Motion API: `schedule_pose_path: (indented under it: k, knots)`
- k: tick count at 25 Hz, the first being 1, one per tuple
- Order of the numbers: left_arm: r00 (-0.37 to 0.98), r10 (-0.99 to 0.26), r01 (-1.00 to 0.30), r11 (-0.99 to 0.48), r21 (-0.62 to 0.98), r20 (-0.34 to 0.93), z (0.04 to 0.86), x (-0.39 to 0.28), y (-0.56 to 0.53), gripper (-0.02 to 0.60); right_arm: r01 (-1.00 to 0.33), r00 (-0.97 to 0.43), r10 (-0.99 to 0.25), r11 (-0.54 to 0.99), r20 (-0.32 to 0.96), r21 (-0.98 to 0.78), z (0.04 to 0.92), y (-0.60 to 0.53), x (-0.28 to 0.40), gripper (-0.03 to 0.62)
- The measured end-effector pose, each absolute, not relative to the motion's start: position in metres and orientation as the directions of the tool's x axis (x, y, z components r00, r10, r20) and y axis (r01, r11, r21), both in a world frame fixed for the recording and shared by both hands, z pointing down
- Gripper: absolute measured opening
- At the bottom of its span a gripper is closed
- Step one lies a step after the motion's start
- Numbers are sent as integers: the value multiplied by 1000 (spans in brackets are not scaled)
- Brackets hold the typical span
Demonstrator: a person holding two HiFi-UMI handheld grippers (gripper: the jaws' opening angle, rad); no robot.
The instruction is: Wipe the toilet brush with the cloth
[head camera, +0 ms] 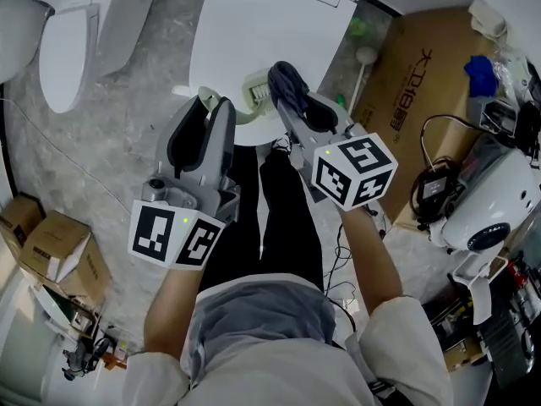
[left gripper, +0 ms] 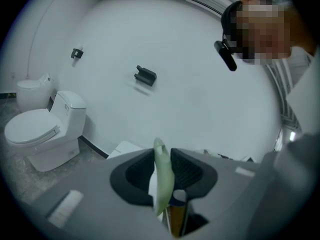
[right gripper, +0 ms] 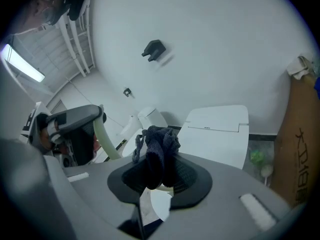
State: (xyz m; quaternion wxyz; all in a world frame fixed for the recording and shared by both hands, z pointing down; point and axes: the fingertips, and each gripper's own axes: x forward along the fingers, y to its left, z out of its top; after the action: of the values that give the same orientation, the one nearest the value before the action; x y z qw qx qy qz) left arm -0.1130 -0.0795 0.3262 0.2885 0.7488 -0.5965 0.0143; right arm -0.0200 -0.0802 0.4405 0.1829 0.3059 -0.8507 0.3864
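Toilet brush (left gripper: pixel 161 184) handle, clamped upright in left claw (left gripper: pixel 162 156), lies toward frame left of right claw (right gripper: pixel 159 171), which pinches the cloth (right gripper: pixel 160 141).

Grey mottled floor (head camera: pixel 135 121), white wall (left gripper: pixel 190 84), white toilets (head camera: pixel 72 32), cardboard boxes (head camera: pixel 423 91) at sides.

My left gripper (head camera: pixel 211 108) and right gripper (head camera: pixel 292 87): grey moulded bodies, black ribbed pads (left gripper: pixel 185 169) lining the jaws. Left cube (head camera: pixel 173 235) and right cube (head camera: pixel 353 172): white, black square markers, one small green light each. I wear white sleeves (head camera: pixel 397 337) and black trousers (head camera: pixel 283 218).
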Motion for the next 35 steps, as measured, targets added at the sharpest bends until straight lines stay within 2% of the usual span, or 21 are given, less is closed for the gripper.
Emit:
schedule_pose_path:
  k: [7, 16, 23, 35]
  knots:
    - [277, -895, -897, -110, 428, 349, 330, -113, -81, 0, -629, -772, -284, 475, 569, -616, 489, -89, -37, 73]
    - [276, -900, -889, -105, 447, 338, 330, -118, -81, 0, -528, -801, -91, 575, 592, -625, 539, -88, -76, 80]
    - [277, -902, -888, -109, 447, 331, 330, -117, -80, 0, -516, -768, -10, 602, 640, -610, 568, -93, -87, 80]
    - [278, -910, -883, -115, 455, 309, 331, -117, -80, 0, -523, -732, 90, 561, 675, -642, 582, -106, -92, 80]
